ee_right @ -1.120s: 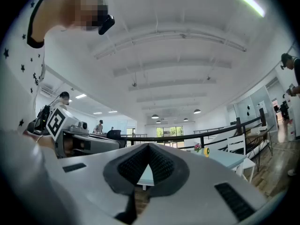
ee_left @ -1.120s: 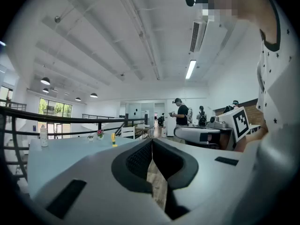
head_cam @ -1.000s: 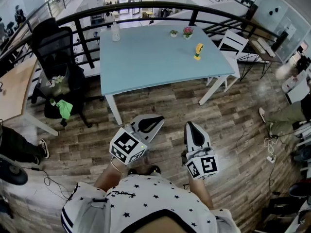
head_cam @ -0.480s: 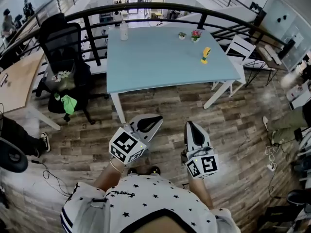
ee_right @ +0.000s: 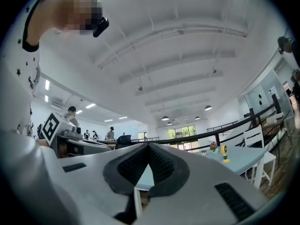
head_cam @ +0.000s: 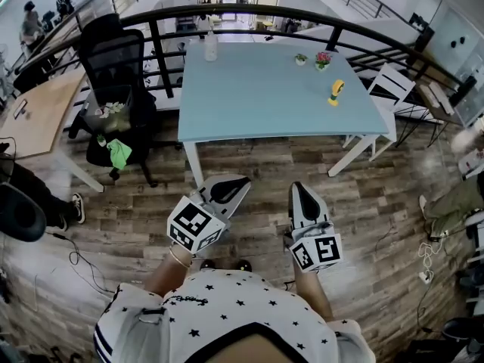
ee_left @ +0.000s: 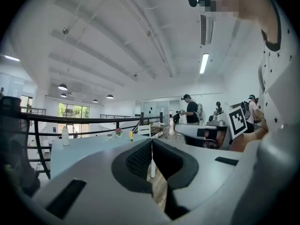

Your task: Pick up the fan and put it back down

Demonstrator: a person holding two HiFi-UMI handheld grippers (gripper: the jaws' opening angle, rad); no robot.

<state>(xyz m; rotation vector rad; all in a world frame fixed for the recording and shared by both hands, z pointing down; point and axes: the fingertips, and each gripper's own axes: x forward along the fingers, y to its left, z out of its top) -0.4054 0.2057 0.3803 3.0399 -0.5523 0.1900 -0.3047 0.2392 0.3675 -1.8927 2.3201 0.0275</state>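
The small yellow fan [head_cam: 336, 91] stands upright near the right end of the light blue table [head_cam: 257, 100], far ahead of both grippers. My left gripper [head_cam: 243, 181] and right gripper [head_cam: 296, 192] are held side by side in front of my body over the wooden floor, both shut and empty. In the left gripper view the jaws [ee_left: 152, 140] meet at their tips, with the fan [ee_left: 131, 135] tiny beyond them. Looking along the right gripper [ee_right: 149, 145], I see the fan [ee_right: 224, 153] to the right on the table [ee_right: 241, 156].
A clear bottle [head_cam: 211, 48] and two small potted plants [head_cam: 323, 59] stand along the table's far edge. A black office chair [head_cam: 117, 82] is left of the table, a white chair [head_cam: 392, 89] right of it. A black railing [head_cam: 249, 10] runs behind. People stand further off.
In the head view the table, fan and chairs have slid to the right and slightly down. Both grippers stay shut and keep their places in front of my body.
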